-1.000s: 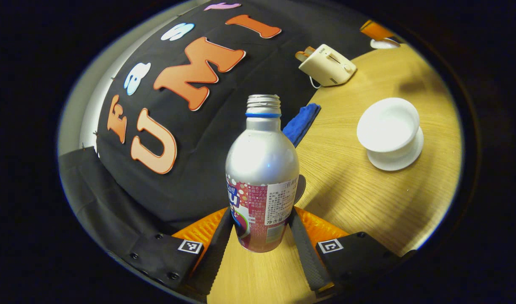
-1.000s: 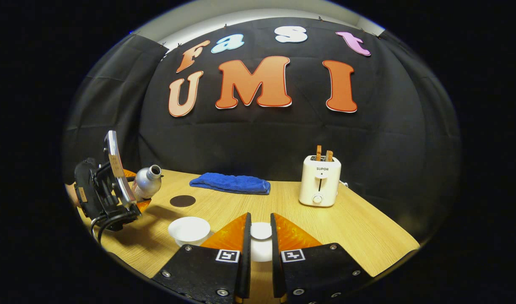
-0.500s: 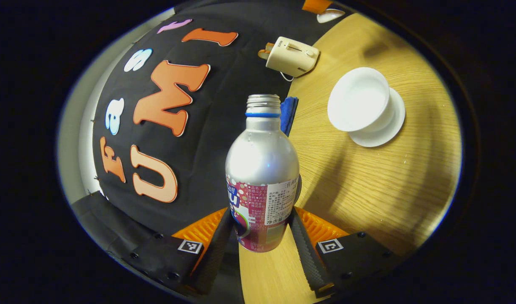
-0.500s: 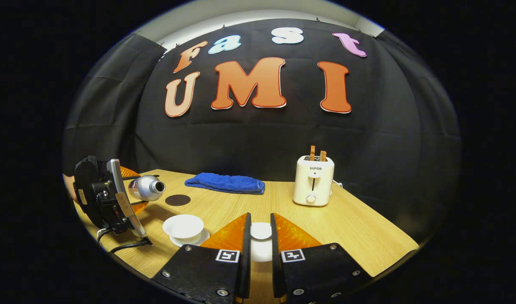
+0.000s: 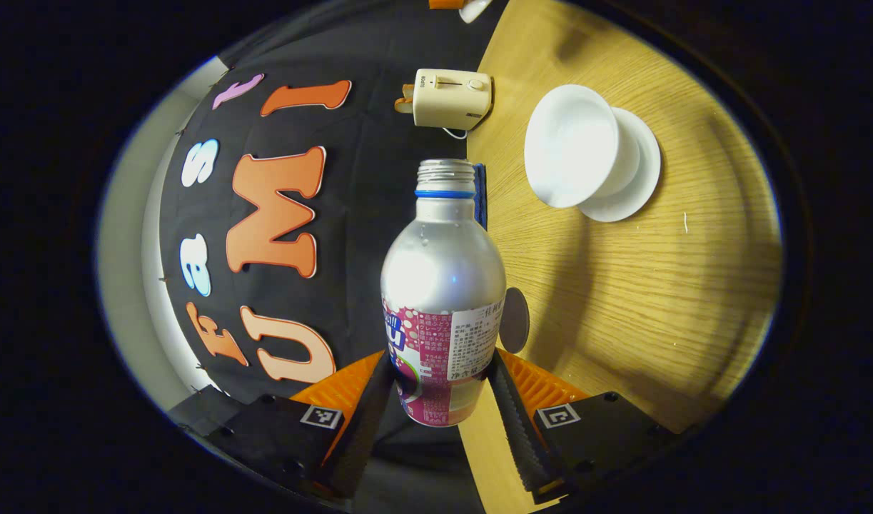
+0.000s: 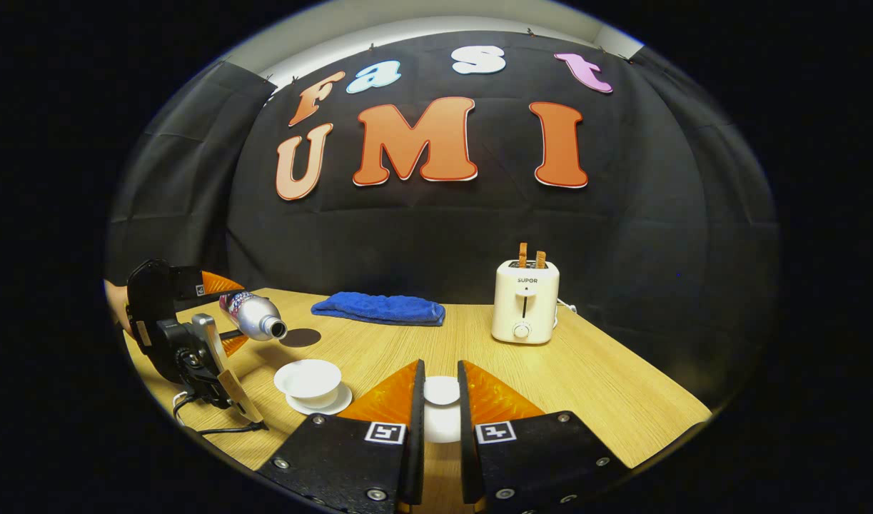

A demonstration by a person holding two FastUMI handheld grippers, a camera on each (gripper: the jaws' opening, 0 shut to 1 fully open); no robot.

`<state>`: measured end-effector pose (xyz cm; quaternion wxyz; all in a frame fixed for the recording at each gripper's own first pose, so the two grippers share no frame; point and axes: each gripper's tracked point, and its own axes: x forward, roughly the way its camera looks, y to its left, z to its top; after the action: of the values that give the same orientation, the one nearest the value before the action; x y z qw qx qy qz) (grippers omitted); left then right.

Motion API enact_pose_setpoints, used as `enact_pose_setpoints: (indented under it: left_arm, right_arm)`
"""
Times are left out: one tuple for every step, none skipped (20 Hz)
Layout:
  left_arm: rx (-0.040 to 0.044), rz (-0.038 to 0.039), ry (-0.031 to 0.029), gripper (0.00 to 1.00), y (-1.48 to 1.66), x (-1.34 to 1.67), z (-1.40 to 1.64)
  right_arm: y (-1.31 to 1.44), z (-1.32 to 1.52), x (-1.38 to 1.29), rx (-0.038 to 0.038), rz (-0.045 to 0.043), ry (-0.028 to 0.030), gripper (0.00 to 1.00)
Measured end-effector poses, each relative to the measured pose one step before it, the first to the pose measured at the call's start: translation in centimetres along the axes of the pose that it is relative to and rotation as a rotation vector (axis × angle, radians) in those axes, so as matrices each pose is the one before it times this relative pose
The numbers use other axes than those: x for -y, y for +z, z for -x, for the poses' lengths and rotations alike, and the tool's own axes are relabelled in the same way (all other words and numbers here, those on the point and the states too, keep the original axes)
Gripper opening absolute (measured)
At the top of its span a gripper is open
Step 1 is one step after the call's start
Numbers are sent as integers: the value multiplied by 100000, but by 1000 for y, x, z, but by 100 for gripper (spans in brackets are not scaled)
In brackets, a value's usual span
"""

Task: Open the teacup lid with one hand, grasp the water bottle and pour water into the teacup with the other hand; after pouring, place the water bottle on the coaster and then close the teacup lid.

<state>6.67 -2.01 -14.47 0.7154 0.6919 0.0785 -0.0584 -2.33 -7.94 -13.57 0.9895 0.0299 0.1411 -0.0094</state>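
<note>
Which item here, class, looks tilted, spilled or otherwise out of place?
The water bottle, clamped in the left gripper, lies tipped with its open mouth angled down toward the teacup. No spill shows on the table.

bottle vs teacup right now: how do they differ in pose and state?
The bottle is off the table, clamped by the left gripper and tipped mouth-down; the teacup stands upright on its saucer. The bottle is silver metal with a printed label; the teacup is plain white. The bottle has a narrow threaded neck; the teacup a wide mouth. Both are uncovered, the lid sitting in the right gripper.
</note>
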Motion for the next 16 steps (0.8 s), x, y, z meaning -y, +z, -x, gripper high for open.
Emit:
enact_pose_setpoints:
  left_arm:
    - [38,-1299,375,81,-52,-23,-16]
    - [343,-1533,424,84,-14,-105,50]
    - [409,-1588,695,81,130,-228,99]
    - [384,-1941,879,84,130,-251,124]
    - [806,-2123,1074,84,123,-264,77]
    - [539,-2070,984,84,110,-281,93]
    - [565,-1897,860,84,87,-431,108]
    - [409,-2004,882,81,38,-375,-57]
    - [449,-2107,1098,87,62,-294,79]
    - [393,-2036,1103,84,106,-397,-119]
    - [-418,-1833,1054,87,-149,-456,36]
    - [47,-1936,1406,84,118,-346,-18]
    - [490,-2061,1093,84,83,-241,43]
    - [301,-1349,1203,84,262,-257,-83]
    - [535,-987,760,84,65,-390,113]
    - [451,-772,679,84,184,-175,-21]
  right_arm:
    - [-37,-2,380,26,-620,-460,22]
    - [-75,115,84,203,-511,-278,22]
    - [139,51,178,302,-367,-332,22]
    - [217,-5,26,234,7,75,22]
    - [-22,99,109,215,88,-78,22]
    - [-2,141,64,64,-17,234,22]
    - [12,76,9,-65,-130,196,22]
    - [1,-36,47,-182,97,161,22]
    - [21,-16,52,134,367,-179,22]
    - [73,220,160,173,317,-245,22]
    - [37,59,-27,204,159,216,22]
    - [70,90,90,56,-58,-165,22]
    - [33,-12,-53,50,57,286,22]
    - [69,107,31,175,164,-416,22]
    - [-5,83,79,-47,426,-90,22]
    - [30,118,-45,150,421,-102,22]
